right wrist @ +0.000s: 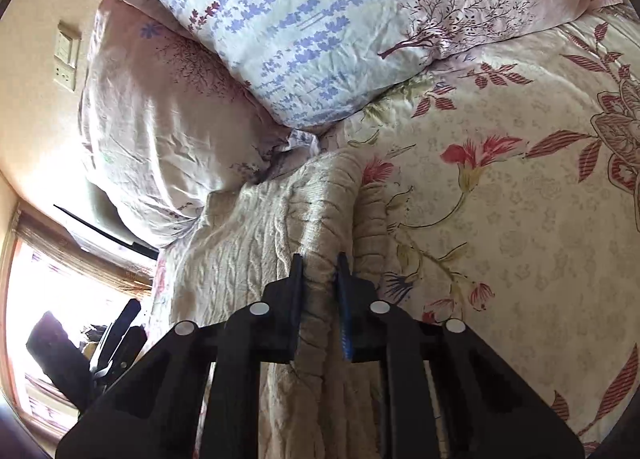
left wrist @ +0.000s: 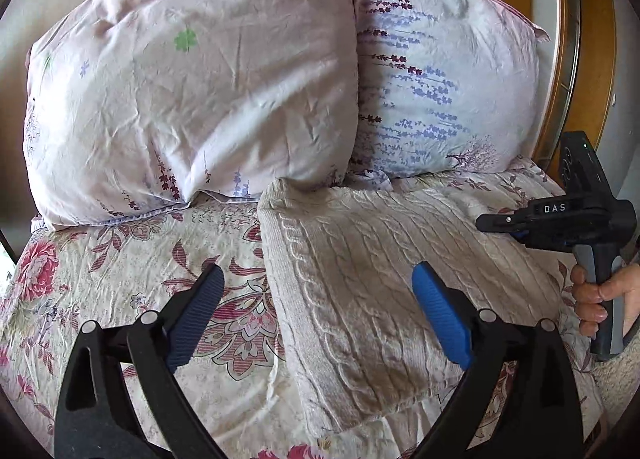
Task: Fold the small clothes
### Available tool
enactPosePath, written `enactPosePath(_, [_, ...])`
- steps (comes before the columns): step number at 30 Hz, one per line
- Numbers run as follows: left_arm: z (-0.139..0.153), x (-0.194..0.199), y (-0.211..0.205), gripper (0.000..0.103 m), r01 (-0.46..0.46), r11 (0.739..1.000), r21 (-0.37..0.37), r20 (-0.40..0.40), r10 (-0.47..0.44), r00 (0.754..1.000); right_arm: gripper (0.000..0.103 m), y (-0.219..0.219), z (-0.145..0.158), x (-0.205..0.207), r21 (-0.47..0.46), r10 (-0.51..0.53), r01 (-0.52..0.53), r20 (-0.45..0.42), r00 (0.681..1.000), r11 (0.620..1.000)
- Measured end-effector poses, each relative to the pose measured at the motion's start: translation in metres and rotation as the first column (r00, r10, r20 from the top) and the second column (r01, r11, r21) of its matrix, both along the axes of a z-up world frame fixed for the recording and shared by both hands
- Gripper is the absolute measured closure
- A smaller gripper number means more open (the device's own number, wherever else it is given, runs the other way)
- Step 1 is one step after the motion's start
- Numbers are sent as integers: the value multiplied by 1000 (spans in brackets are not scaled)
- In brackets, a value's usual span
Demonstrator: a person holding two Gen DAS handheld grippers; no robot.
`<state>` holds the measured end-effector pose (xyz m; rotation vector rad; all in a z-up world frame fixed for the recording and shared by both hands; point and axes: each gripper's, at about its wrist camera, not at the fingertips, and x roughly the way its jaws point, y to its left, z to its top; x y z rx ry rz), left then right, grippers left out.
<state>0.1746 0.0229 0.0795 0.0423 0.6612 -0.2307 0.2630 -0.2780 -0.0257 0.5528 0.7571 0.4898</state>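
Note:
A cream cable-knit sweater [left wrist: 360, 279] lies folded on the floral bedspread [left wrist: 120, 279], its far edge against the pillows. My left gripper [left wrist: 316, 291] is open and empty, hovering over the sweater's near left edge with one finger over the bedspread. My right gripper [left wrist: 486, 223] shows at the right of the left wrist view, at the sweater's right edge. In the right wrist view the right gripper [right wrist: 320, 271] is shut on a raised fold of the sweater [right wrist: 260, 227].
Two pillows, a pink one [left wrist: 192, 87] and a lavender-print one [left wrist: 436, 71], stand at the bed's head. A wooden headboard [left wrist: 560, 59] is behind at the right. A window [right wrist: 60, 299] shows at the left in the right wrist view.

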Motion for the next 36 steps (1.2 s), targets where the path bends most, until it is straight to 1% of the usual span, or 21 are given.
enactPosePath(3, [-3,-9,0,7,-13,1000,28,2,13,1000,93,-3,-9,12,-6,-81,81,-39,996,997])
enactPosePath(5, [-5,-17,3,5,-37,998,51,7,37,999,92,-4,-13,14,-19,-83,82,-50,995,996])
enactPosePath(6, [-5,-22,5,2,-53,997,63,12,52,999,92,-3,-11,12,-37,-84,82,-39,996,996])
enactPosePath(8, [-8,-33,9,2,-88,991,98,19,87,996,91,0,-3,1,-73,-85,86,8,996,994])
enactPosePath(9, [-11,-37,11,2,-108,987,119,14,107,994,88,-1,2,-9,-86,-92,94,29,995,992])
enactPosePath(10, [-13,-41,13,2,-126,982,138,6,127,992,82,-1,7,-20,-103,-101,106,49,994,989])
enactPosePath(12, [-20,-49,17,2,-147,976,161,-12,151,988,57,-3,14,-43,-135,-127,140,98,987,981])
enactPosePath(13, [-24,-52,17,2,-154,973,171,-20,160,987,33,-5,18,-56,-151,-145,163,124,982,975])
enactPosePath(14, [-28,-55,17,2,-162,969,185,-30,170,985,19,-4,20,-67,-167,-159,184,157,975,969])
enactPosePath(16, [-35,-59,14,2,-171,962,211,-42,184,982,12,-2,25,-93,-204,-168,215,224,960,955])
enactPosePath(17, [-38,-61,11,2,-174,960,221,-45,188,981,6,0,25,-104,-228,-179,236,245,953,945])
enactPosePath(20, [-46,-66,4,2,-172,956,236,-69,193,979,4,9,21,-127,-299,-195,277,274,942,913])
enactPosePath(21, [-48,-68,1,2,-170,957,236,-74,192,979,2,14,18,-133,-326,-194,282,278,941,902])
enactPosePath(24, [-54,-71,-4,2,-167,960,225,-90,191,978,1,29,6,-144,-391,-178,282,282,943,876])
enactPosePath(28, [-60,-69,-7,2,-179,963,199,-125,206,971,1,47,-9,-153,-434,-154,253,250,956,865])
enactPosePath(33, [-68,-64,-9,2,-186,962,201,-158,219,963,1,62,-26,-152,-474,-147,234,213,966,849])
enactPosePath(36, [-73,-61,-6,2,-185,964,190,-194,221,956,1,68,-35,-148,-478,-141,209,175,974,853])
